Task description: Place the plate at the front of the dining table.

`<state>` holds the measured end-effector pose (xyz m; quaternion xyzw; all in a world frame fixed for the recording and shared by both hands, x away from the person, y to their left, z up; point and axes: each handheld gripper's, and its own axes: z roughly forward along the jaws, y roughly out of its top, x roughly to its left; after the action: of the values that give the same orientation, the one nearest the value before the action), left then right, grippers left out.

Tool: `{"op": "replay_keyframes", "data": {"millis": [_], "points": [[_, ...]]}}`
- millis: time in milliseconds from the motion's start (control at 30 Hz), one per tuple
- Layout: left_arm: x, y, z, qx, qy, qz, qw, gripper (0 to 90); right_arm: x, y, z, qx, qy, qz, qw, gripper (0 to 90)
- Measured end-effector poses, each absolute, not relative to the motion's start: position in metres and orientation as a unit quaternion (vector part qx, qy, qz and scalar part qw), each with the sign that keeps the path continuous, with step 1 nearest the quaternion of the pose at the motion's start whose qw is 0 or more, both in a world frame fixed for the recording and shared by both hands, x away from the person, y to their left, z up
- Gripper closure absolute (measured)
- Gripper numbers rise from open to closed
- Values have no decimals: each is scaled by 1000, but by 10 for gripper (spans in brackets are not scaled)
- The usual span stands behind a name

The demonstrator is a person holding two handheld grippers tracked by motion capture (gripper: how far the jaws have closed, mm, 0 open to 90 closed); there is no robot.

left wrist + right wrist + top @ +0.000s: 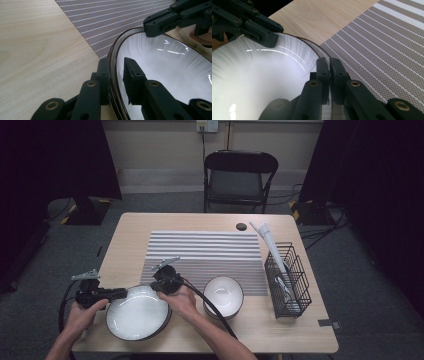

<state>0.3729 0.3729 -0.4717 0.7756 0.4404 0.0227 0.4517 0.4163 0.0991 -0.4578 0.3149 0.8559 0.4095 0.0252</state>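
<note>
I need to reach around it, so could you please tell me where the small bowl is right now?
In the high view the small bowl sits on the table's near right part, at the striped mat's front edge, between the big plate and the wire basket.

A grey carpeted floor [165, 202] is seen around a light wooden table [127, 232]. A black folding chair [239, 175] is set behind the table, against a pale wall [160, 145] on which a socket [207, 125] is mounted. Black curtains [55, 160], or perhaps dark panels, are hung at both sides. Cables [320, 232] are trailed across the floor.
</note>
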Motion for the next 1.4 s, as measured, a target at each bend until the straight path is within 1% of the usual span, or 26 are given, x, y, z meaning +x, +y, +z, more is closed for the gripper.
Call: {"op": "replay_keyframes", "data": {"millis": [33, 100, 433, 567, 700, 800, 867, 933, 967, 1067, 1100, 1133, 1400], "points": [[373, 373, -472, 775, 441, 23, 451, 757, 415, 101, -458, 314, 857, 407, 27, 872], [373, 374, -471, 779, 440, 25, 447, 790, 415, 104, -460, 312, 857, 410, 17, 871], [372, 375, -470, 780, 436, 29, 448, 796, 415, 105, -459, 307, 859, 409, 21, 861], [371, 377, -469, 778, 436, 31, 451, 810, 411, 102, -464, 306, 865, 398, 26, 802], [372, 377, -469, 778, 437, 31, 450, 811, 408, 95, -466, 308, 862, 401, 19, 795], [372, 377, -469, 777, 437, 31, 452, 816, 406, 92, -468, 306, 864, 398, 15, 754], [372, 376, -468, 777, 439, 33, 450, 817, 404, 92, -470, 310, 862, 401, 14, 747], [372, 377, -468, 775, 440, 31, 453, 819, 404, 92, -470, 313, 860, 402, 13, 750], [373, 377, -468, 776, 436, 33, 454, 822, 407, 91, -471, 318, 857, 405, 3, 774], [372, 378, -466, 771, 437, 35, 461, 827, 410, 89, -471, 326, 850, 414, -6, 795], [373, 379, -466, 768, 438, 31, 466, 866, 412, 89, -471, 328, 846, 420, -8, 805], [374, 379, -467, 768, 436, 30, 467, 866, 413, 89, -471, 330, 844, 423, -12, 811], [377, 376, -465, 769, 434, 35, 468, 867, 416, 84, -468, 337, 834, 436, 0, 837]]}}
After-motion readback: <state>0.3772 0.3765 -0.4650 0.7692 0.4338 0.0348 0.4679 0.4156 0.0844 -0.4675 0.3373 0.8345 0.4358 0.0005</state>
